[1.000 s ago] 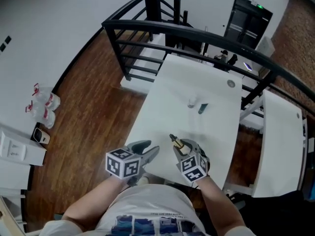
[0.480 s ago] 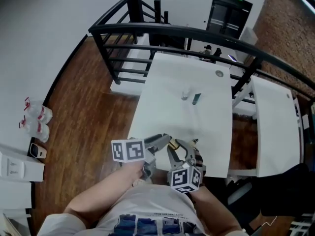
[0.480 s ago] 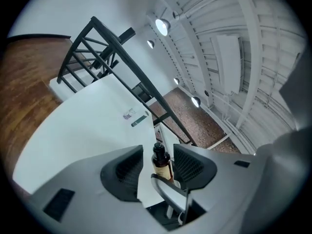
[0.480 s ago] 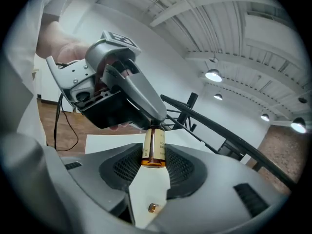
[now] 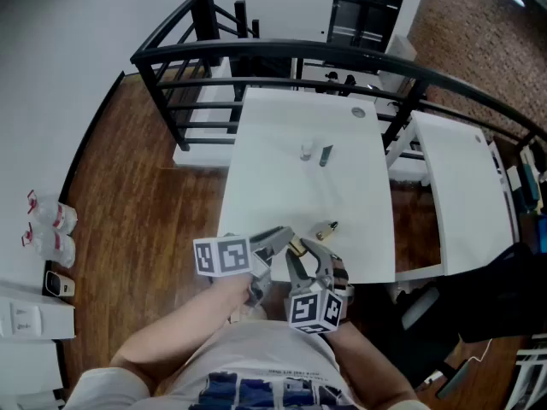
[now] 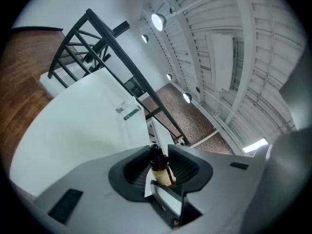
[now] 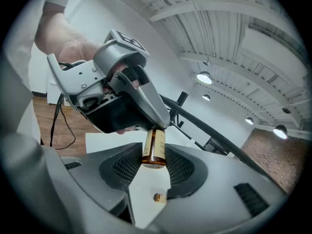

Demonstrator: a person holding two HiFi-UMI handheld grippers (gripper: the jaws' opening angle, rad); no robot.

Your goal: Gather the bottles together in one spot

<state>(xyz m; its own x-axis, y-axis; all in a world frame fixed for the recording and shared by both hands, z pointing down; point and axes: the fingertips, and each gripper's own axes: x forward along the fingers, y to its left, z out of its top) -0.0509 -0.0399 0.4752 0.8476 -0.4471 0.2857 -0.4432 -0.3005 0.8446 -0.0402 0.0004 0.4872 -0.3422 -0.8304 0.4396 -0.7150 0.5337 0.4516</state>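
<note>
Amber bottle (image 7: 153, 150) bridges both claws: base clamped in right gripper (image 7: 155, 162), cap end between closing jaws of left gripper (image 6: 160, 160). Long axis runs gripper to gripper. Far bottles (image 5: 306, 152) well ahead across table (image 5: 273, 199).

Amber bottle (image 7: 153, 150), white table (image 5: 286, 190), black railing (image 5: 256, 47)

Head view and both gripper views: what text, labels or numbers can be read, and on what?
Bottle label: print, too blurred to read.
Shirt print: too small to read.
Left cube and right cube: square markers, no words.
Nothing else legible.
</note>
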